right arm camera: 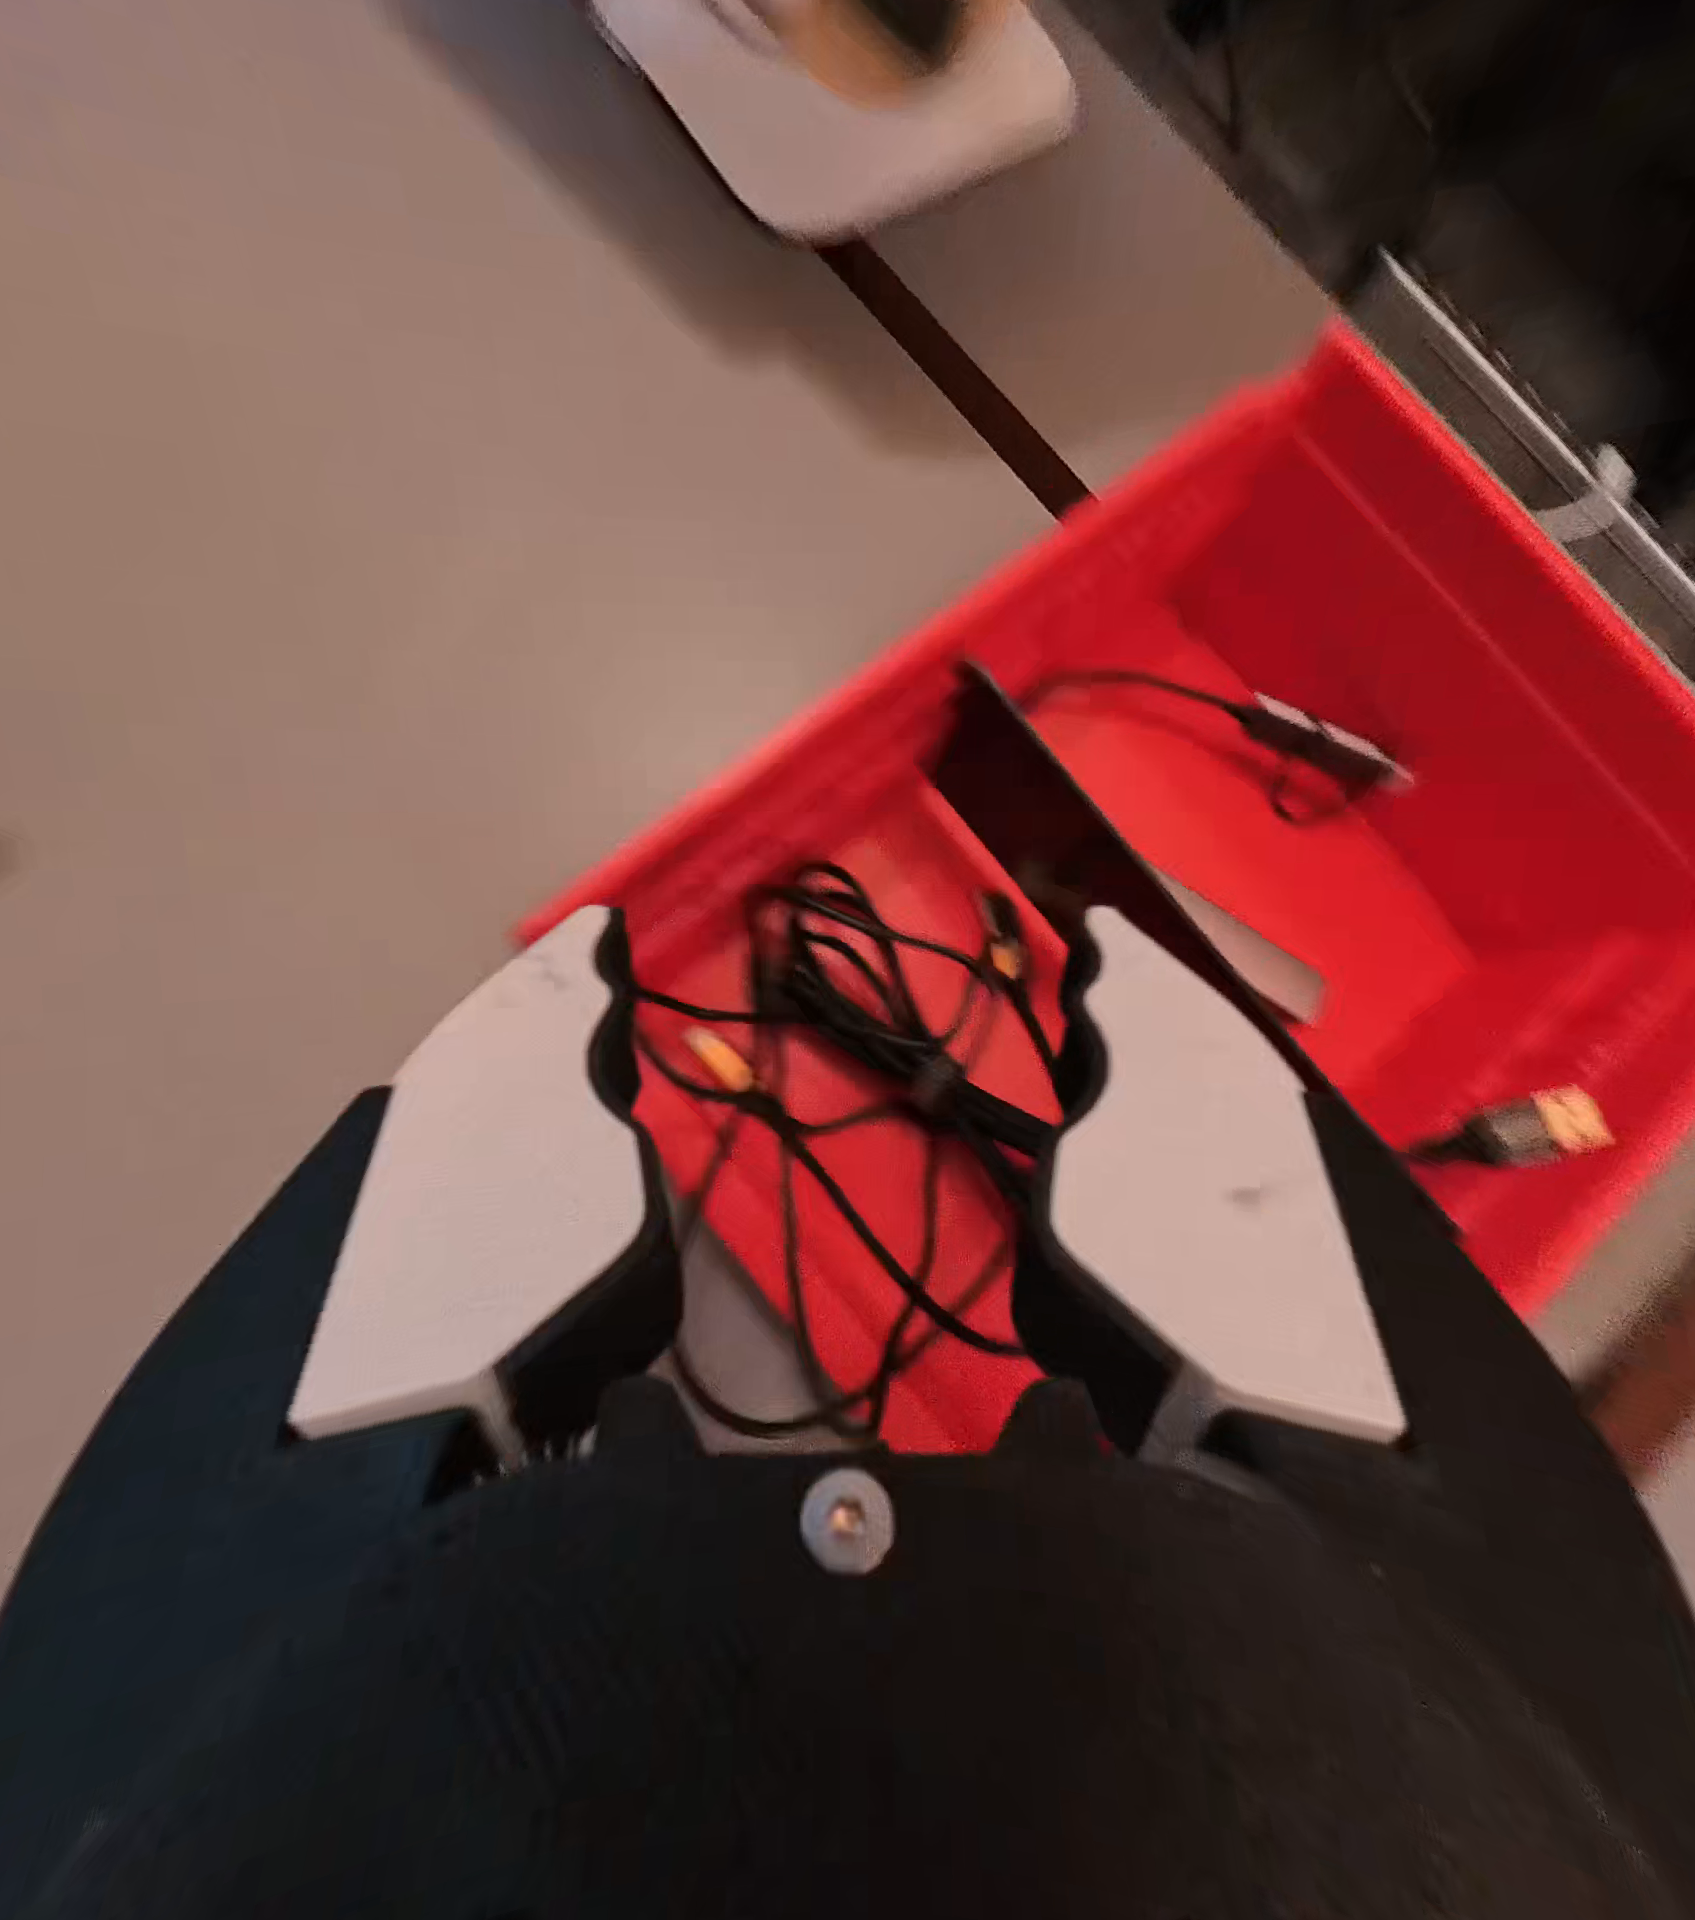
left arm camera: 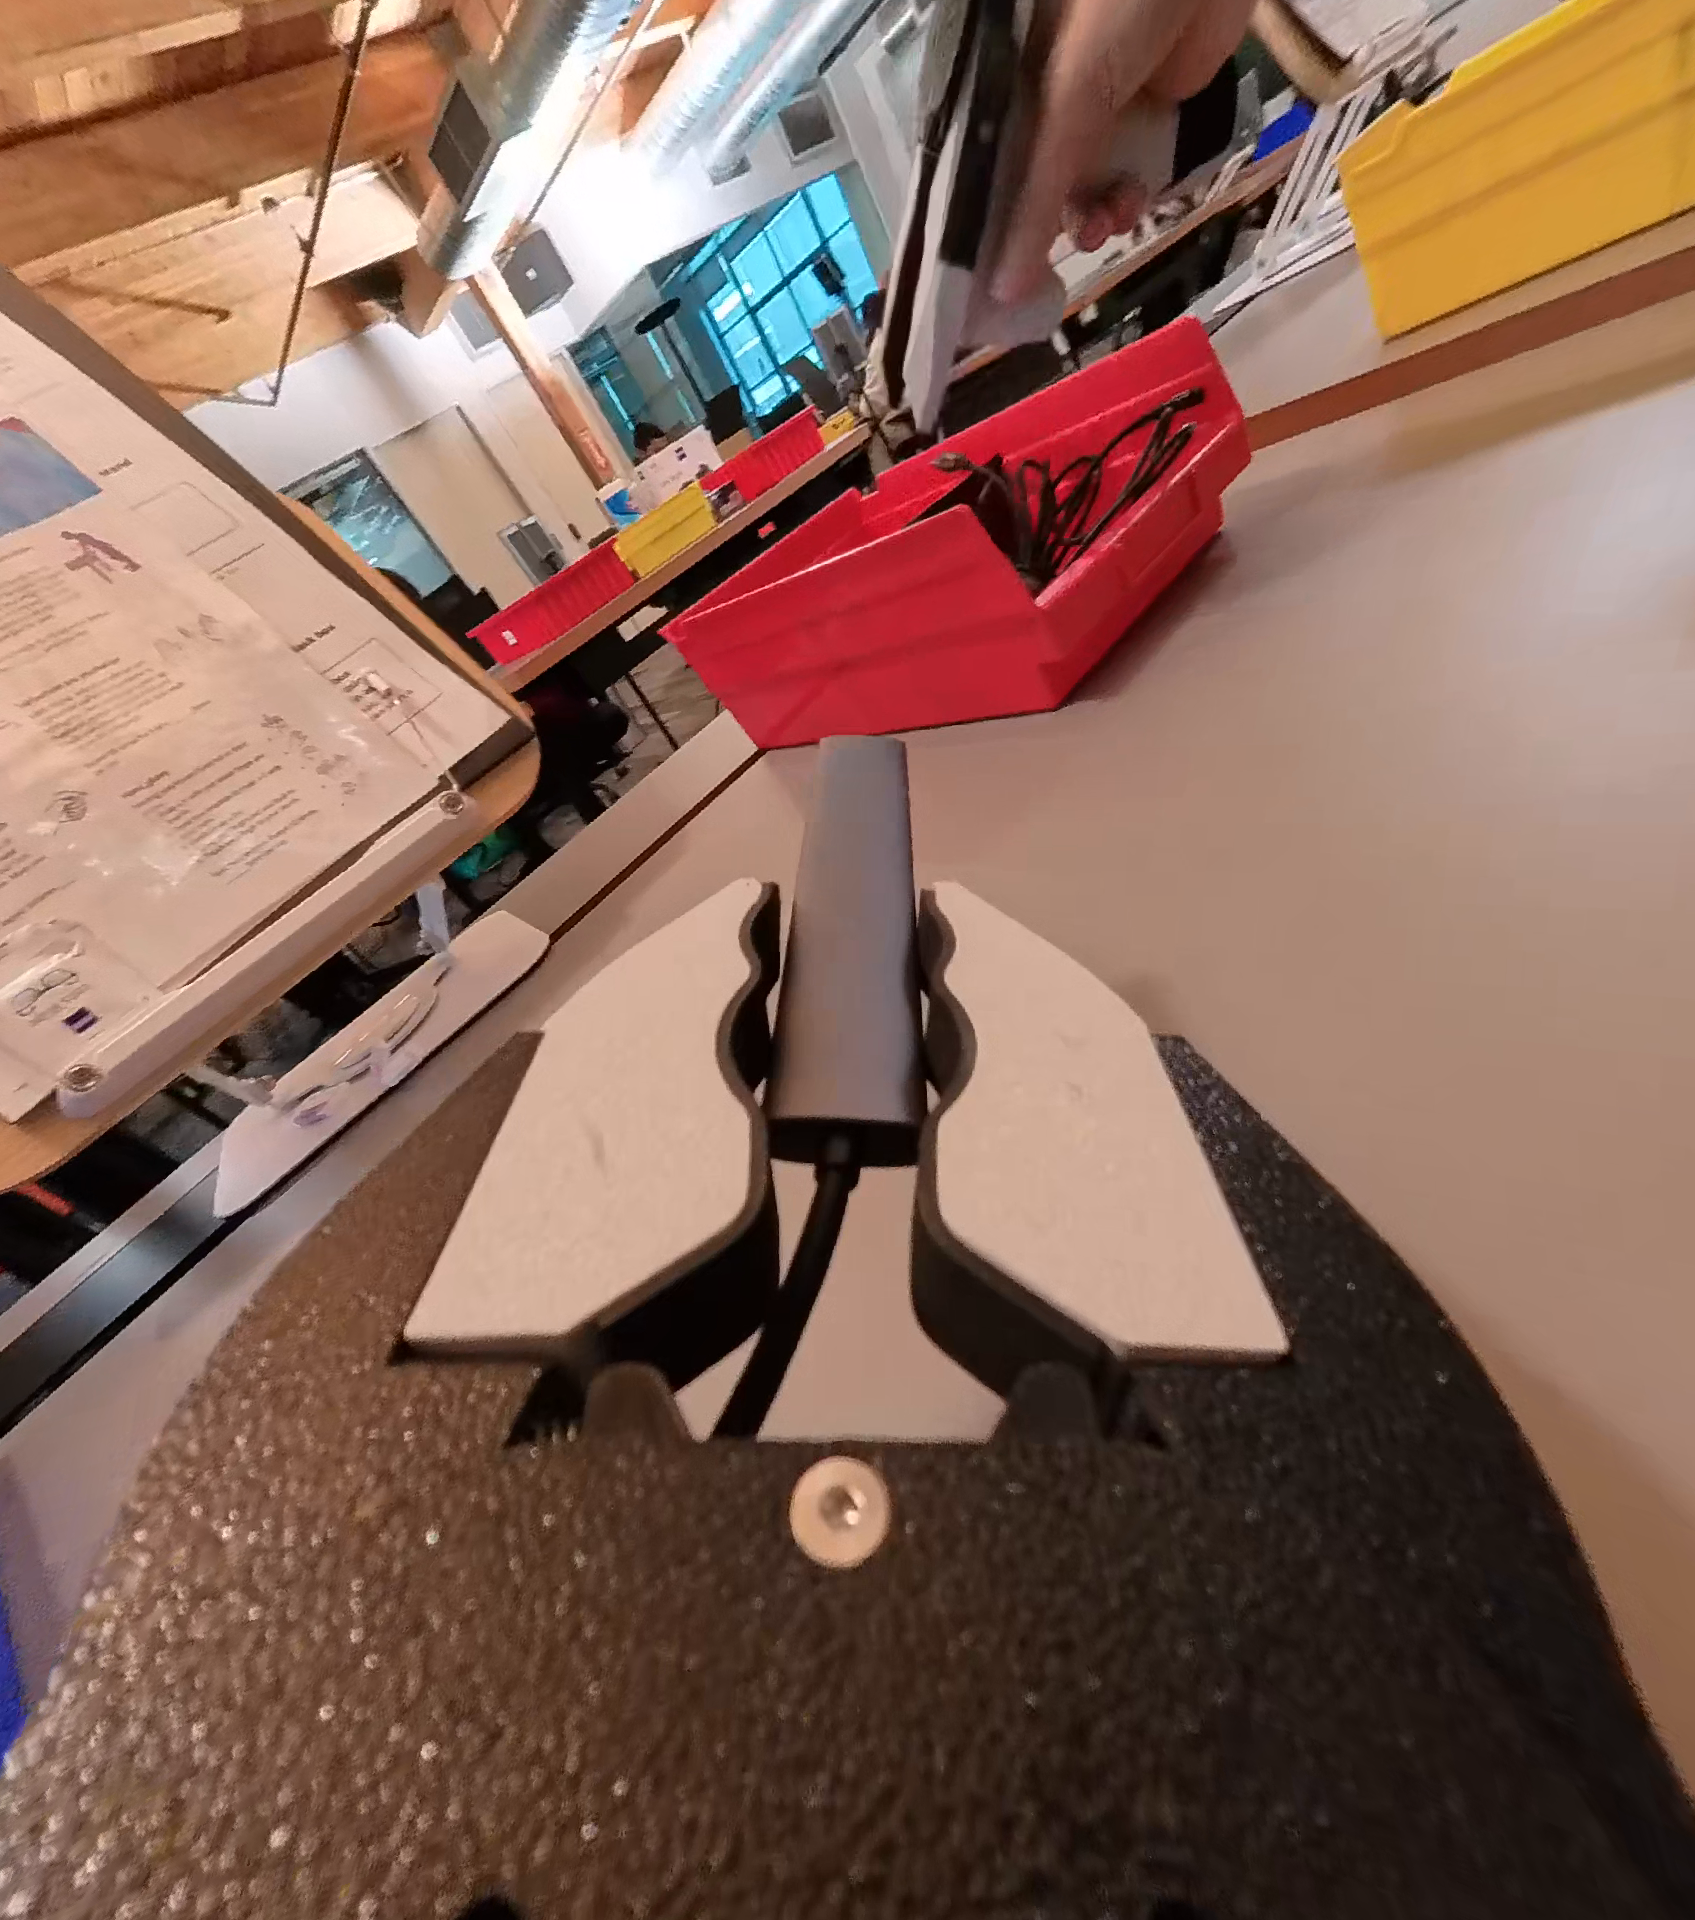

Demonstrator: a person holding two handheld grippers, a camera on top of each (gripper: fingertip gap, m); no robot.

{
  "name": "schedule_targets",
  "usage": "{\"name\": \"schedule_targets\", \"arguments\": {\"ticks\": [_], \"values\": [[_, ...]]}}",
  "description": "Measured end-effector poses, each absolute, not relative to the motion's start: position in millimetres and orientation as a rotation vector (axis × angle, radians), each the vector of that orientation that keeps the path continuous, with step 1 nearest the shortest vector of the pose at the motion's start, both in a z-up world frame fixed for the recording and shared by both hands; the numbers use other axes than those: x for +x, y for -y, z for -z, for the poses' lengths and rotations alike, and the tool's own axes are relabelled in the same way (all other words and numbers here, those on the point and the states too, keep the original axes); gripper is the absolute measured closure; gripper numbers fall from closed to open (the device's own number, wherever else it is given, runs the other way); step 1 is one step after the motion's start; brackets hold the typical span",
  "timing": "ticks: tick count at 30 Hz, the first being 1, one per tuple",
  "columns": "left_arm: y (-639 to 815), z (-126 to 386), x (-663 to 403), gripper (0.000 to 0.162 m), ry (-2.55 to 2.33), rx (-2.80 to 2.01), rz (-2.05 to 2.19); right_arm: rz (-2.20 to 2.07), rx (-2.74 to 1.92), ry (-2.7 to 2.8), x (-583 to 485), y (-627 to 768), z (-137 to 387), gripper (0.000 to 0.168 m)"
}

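Hub: slim dark grey oblong metal adapter (left arm camera: 851, 966) with a black cord (left arm camera: 789, 1278) at its near end, pinched between the left gripper's fingers, above the beige tabletop (left arm camera: 1394, 831).
Hub axis: long axis runs straight forward along the fingers; cord end faces the camera, free end points toward the red plastic bin (left arm camera: 936, 623).
Left gripper (left arm camera: 848, 935): held low, nearly level with the table; jaws clenched on the hub's sides; cord trails back between the fingers.
Right gripper (right arm camera: 848, 966): tipped downward over the red bin's near compartment; jaws spread apart, gripping nothing. In the left wrist view it hangs over the bin, a hand (left arm camera: 1123, 114) on it.
Bin contents: tangle of thin black cables (right arm camera: 864, 1070) with orange-tipped plugs below the right gripper; a black divider (right arm camera: 1019, 790); another small cabled adapter (right arm camera: 1331, 743) in the far compartment.
Surroundings: laminated instruction sheet on a stand (left arm camera: 126, 686) at left; yellow plastic bin (left arm camera: 1570, 156) behind.
Blur: right wrist view smeared.
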State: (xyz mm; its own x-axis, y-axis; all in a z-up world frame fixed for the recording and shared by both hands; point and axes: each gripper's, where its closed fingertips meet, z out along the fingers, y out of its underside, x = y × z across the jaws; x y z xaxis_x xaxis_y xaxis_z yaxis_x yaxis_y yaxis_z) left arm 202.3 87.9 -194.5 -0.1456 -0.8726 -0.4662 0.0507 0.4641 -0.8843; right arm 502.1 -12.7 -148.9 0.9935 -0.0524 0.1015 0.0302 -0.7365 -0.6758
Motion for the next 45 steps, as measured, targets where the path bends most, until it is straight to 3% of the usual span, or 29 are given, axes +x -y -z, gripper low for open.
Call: {"name": "schedule_targets", "arguments": {"ticks": [2, 5, 8, 10, 13, 18, 23, 39, 40, 43, 45], "values": [[-86, 190, 199, 0.137, -1.494, -0.748, 1.030, 0.037, -2.233, 0.095, 469, 14, 127, 0.079], [-76, 177, 193, 0.137, -1.487, -0.764, 1.333, -0.110, -1.949, 0.366, 381, 19, 108, 0.090], [-56, 162, 184, 0.137, -1.546, -0.744, 1.733, -0.167, -1.782, 0.595, 289, 16, 125, 0.091], [-42, 156, 177, 0.137, -1.640, -0.666, 1.845, -0.246, -1.780, 0.653, 246, 10, 146, 0.087], [-30, 155, 177, 0.137, -1.749, -0.617, 1.875, -0.394, -1.629, 0.660, 204, 2, 142, 0.095], [-30, 151, 182, 0.137, -1.711, -0.639, 1.856, -0.494, -1.575, 0.631, 189, -8, 141, 0.110], [-27, 148, 177, 0.137, -1.684, -0.642, 1.895, -0.506, -1.584, 0.599, 185, -13, 147, 0.145], [-19, 155, 182, 0.137, -1.741, -0.624, 1.884, -0.456, -1.559, 0.580, 190, -7, 147, 0.145], [-22, 153, 185, 0.133, -1.712, -0.634, 1.869, -0.470, -1.555, 0.552, 192, -8, 146, 0.145], [-40, 133, 194, 0.080, -1.524, -0.691, 1.774, -0.393, -1.565, 0.440, 217, -12, 141, 0.145], [-52, 123, 195, 0.071, -1.436, -0.709, 1.690, -0.283, -1.563, 0.348, 245, -14, 133, 0.145]]}}
